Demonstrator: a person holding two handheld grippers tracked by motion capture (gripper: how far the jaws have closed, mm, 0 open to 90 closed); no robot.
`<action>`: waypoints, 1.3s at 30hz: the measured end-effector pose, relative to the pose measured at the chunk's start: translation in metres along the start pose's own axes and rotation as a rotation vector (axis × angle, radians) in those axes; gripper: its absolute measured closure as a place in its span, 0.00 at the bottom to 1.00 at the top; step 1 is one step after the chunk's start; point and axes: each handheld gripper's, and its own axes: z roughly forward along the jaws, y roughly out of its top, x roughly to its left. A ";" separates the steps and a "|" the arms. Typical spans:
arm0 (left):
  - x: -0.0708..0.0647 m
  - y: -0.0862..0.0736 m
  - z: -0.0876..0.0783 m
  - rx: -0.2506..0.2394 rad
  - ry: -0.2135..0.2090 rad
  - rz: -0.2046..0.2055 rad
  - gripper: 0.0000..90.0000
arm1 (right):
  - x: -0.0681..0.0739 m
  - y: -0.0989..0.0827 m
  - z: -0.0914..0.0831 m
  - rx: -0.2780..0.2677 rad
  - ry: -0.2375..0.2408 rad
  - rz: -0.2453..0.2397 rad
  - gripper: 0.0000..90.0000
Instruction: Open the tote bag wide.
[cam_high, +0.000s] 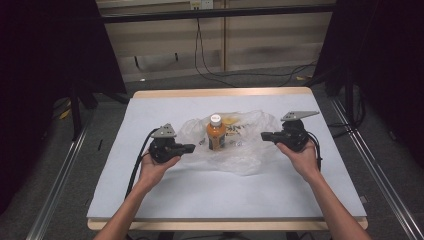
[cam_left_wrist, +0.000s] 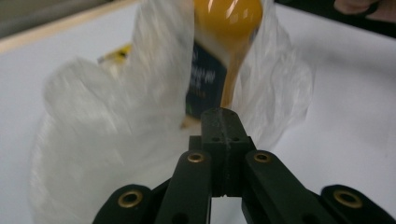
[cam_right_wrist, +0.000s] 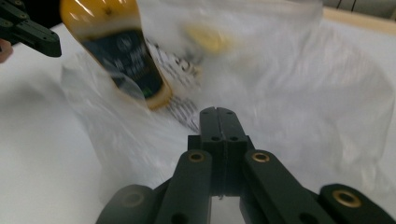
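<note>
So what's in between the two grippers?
In the high view, the orange bottle stands upright on a crumpled clear bag, between the left gripper and the right gripper. Neither gripper touches the bottle.

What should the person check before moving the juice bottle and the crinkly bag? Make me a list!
1. Bottle standing upright on the bag: ok.
2. White cap on the bottle: ok.
3. Left hand-held gripper open and ready to grab: not ok, its jaws are shut with nothing between them.
4. Right hand-held gripper open: not ok, also shut and holding nothing.
5. Clear plastic bag lying flat: not ok, it is crumpled.
6. Small things in the bag identified: cannot tell, too blurred.
</note>
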 end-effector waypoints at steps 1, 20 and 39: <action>0.002 0.006 -0.002 -0.021 0.006 -0.005 1.00 | 0.001 0.006 -0.001 -0.013 0.003 -0.004 1.00; 0.060 0.009 0.096 0.133 0.039 -0.162 1.00 | -0.036 0.008 0.090 0.129 0.001 0.057 1.00; 0.077 -0.012 0.075 0.292 0.218 -0.068 1.00 | -0.066 -0.024 0.063 0.226 -0.132 0.003 1.00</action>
